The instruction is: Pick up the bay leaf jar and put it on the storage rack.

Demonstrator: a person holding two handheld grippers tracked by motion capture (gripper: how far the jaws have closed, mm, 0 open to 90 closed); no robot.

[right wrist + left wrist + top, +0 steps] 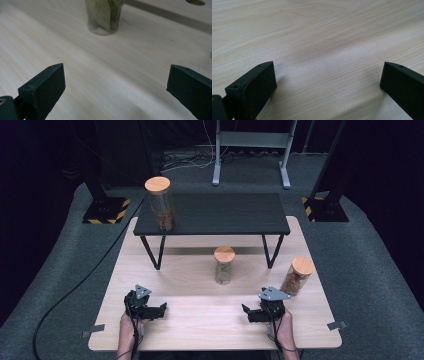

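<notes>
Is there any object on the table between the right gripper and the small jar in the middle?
Nothing visible stands between them. The right gripper, jaws open, faces the middle jar across bare wooden table. The jar at the right edge stands off to the side.

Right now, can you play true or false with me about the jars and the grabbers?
1. Three jars have wooden lids. True: the tall jar, the middle jar and the right jar.
2. The tall jar stands on the black shelf. True.
3. The right gripper is holding the middle jar. False: its jaws are open and empty, and that jar stands apart on the table.
4. The left gripper is shut. False: its jaws are wide apart.
</notes>
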